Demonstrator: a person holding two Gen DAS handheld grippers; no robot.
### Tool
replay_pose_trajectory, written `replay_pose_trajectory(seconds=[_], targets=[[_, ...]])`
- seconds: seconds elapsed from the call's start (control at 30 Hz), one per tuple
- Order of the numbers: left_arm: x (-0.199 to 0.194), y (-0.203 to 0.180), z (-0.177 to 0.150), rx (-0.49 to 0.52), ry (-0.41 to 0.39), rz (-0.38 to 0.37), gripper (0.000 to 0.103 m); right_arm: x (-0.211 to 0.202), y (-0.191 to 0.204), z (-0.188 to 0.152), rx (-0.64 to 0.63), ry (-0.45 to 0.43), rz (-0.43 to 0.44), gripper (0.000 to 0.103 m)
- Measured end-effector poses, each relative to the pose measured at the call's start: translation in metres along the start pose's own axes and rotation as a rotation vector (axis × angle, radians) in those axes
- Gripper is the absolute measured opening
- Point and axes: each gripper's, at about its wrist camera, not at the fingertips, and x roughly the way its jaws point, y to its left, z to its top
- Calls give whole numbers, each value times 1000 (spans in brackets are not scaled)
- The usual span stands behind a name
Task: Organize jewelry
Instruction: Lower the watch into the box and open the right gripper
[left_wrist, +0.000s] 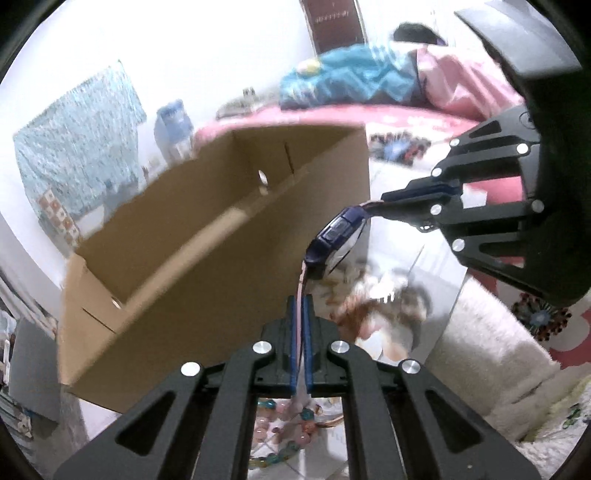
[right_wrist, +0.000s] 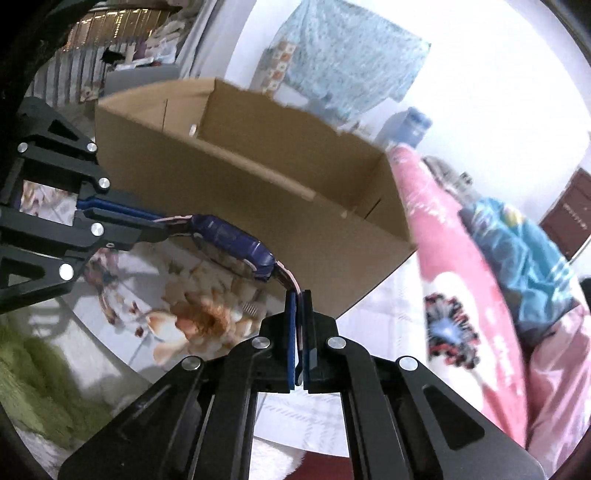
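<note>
Holding wristwatch (left_wrist: 334, 236) aloft by both strap ends | left gripper (left_wrist: 300, 306) clamped on lower pink strap | right gripper (left_wrist: 388, 201) clamped on upper strap | cardboard box (left_wrist: 207, 229) at 10 o'clock of watch

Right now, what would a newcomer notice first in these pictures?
A blue watch with a pink strap hangs in the air, stretched between the left hand-held gripper and the right hand-held gripper, each shut on one strap end. Just behind it stands an open cardboard box, and beads lie on the floor below.
</note>
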Motion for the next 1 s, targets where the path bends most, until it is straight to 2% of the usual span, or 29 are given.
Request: replay_pose_trajectory(seconds=[0.17, 0.27, 0.33, 0.43, 0.5, 0.57, 0.67, 0.7, 0.77, 0.8, 0.83, 0.9, 0.93, 0.97, 1.0], targets=[[-42, 17, 17, -39, -99, -11, 3, -37, 0, 35, -4, -58, -11, 1], [-61, 46, 32, -82, -135, -27, 3, -36, -16, 62, 26, -77, 48, 1], [-62, 71, 45, -113, -130, -41, 3, -23, -28, 88, 53, -65, 126, 1], [-41, 110, 63, -163, -49, -41, 3, 15, -44, 123, 87, -5, 260, 1], [-15, 134, 70, -205, 32, -49, 3, 54, -48, 145, 102, 81, 353, 1], [16, 160, 72, -275, 134, -89, 3, 98, -50, 164, 115, 185, 416, 1], [61, 189, 68, -366, 270, -127, 3, 145, -45, 175, 132, 305, 483, 1], [72, 194, 67, -377, 297, -125, 3, 164, -44, 179, 147, 362, 525, 1], [93, 201, 66, -375, 365, -122, 4, 187, -38, 182, 160, 422, 540, 1], [102, 203, 66, -372, 395, -96, 4, 202, -35, 185, 152, 456, 541, 2], [104, 207, 66, -365, 403, -83, 6, 208, -33, 185, 145, 461, 528, 3], [108, 209, 68, -353, 414, -54, 21, 222, -31, 188, 143, 490, 505, 10], [107, 212, 69, -362, 403, -46, 36, 228, -33, 188, 161, 502, 497, 12], [105, 215, 71, -375, 381, -40, 44, 232, -37, 188, 192, 507, 493, 14], [101, 220, 73, -387, 357, -31, 46, 235, -39, 189, 207, 510, 491, 16]])
